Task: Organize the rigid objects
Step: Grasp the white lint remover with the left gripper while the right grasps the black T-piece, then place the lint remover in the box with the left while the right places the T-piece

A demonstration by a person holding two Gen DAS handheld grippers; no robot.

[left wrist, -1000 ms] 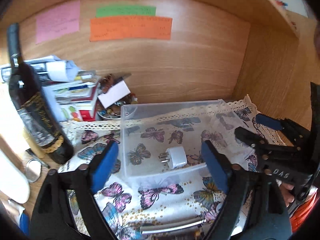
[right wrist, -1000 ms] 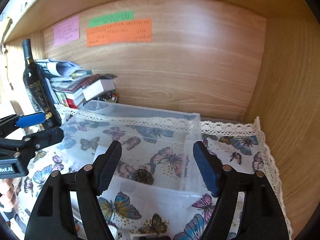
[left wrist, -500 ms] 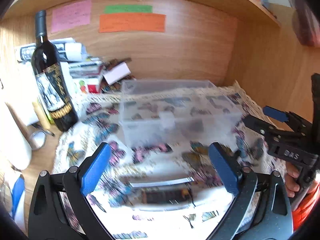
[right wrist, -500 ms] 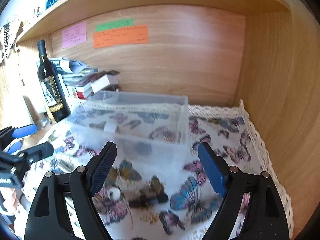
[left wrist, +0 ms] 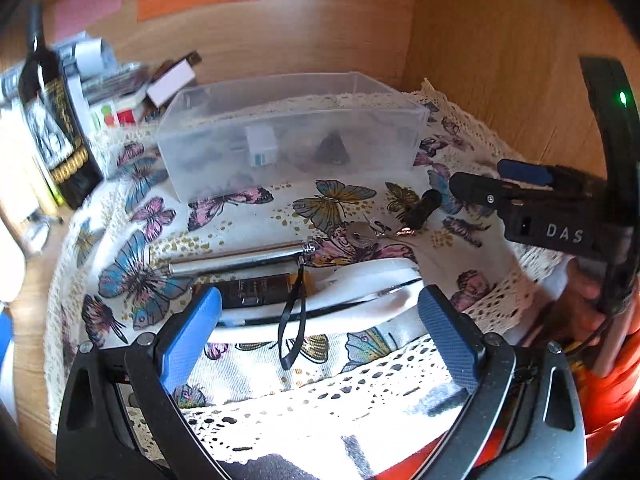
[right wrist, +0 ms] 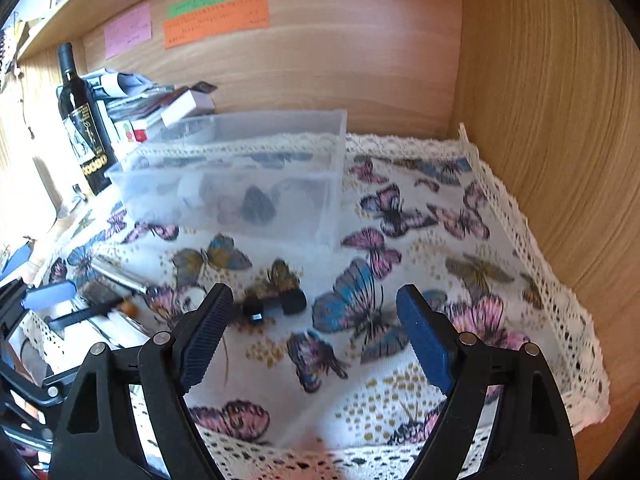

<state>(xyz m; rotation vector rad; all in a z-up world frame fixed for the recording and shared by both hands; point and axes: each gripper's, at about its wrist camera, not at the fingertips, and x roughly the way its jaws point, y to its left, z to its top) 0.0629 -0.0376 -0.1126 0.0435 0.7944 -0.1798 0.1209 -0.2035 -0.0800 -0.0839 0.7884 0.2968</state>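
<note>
**Bin status: two items stowed, tongs released**

The clear bin [left wrist: 288, 132] sits far on the butterfly cloth [right wrist: 420, 248], containing a white adapter [left wrist: 261, 146]. Near it lie a metal rod [left wrist: 236, 260] and black key [left wrist: 424, 208]. Left tongs [left wrist: 320, 332] and right tongs [right wrist: 316, 336] are released, empty.

place: home desk nook | cues: butterfly tablecloth [right wrist: 420, 240], wine bottle [right wrist: 80, 120], sticky notes [right wrist: 216, 20]

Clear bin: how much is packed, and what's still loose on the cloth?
Done: the clear bin holds a white plug adapter and a dark object. In hand: nothing; left gripper and right gripper are open. Left: metal rod, keys, black cylinder on the cloth.
</note>
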